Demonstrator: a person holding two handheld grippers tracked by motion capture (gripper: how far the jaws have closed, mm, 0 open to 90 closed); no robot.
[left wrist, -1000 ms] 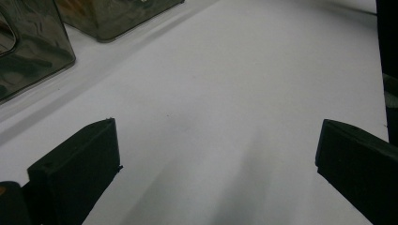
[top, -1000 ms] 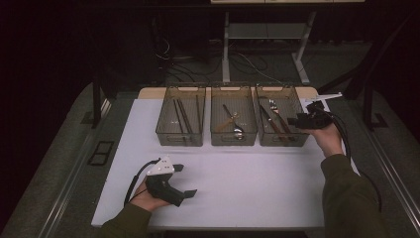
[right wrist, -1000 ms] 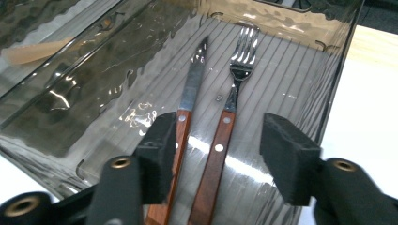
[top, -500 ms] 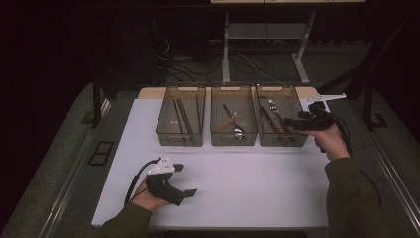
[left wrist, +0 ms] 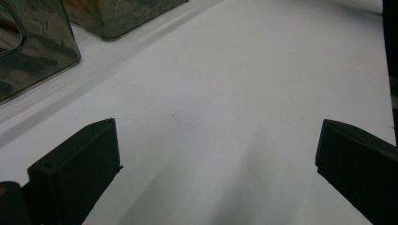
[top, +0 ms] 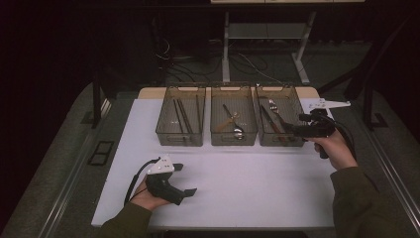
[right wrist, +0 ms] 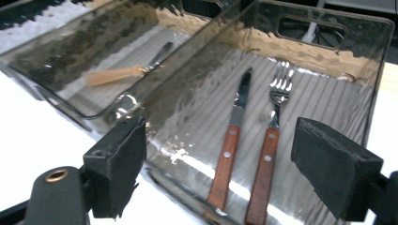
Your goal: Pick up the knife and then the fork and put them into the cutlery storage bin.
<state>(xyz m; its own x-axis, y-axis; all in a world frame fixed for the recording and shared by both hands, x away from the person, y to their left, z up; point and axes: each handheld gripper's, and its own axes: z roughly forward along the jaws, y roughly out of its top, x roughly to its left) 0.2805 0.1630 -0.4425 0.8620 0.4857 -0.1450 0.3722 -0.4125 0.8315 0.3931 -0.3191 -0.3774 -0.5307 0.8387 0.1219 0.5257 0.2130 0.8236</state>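
Three smoky clear bins stand in a row at the back of the white table [top: 247,178]. The right bin [top: 279,141] holds a wooden-handled knife [right wrist: 233,136] and fork [right wrist: 272,140] lying side by side. My right gripper [top: 299,126] hovers at that bin's right front corner and looks into it. Its jaws have just been opening and stand open with nothing between them [right wrist: 220,140]. My left gripper [top: 185,179] rests on the table near the front left, open and holding nothing [left wrist: 216,140].
The middle bin [top: 234,140] holds a spoon and a light wooden-handled utensil [right wrist: 117,74]. The left bin [top: 179,140] holds dark sticks. A wide stretch of bare white table lies between the bins and the front edge. Dark floor and a stand are behind.
My right hand has drawn back from over the right bin toward the near right. The left hand has not moved.
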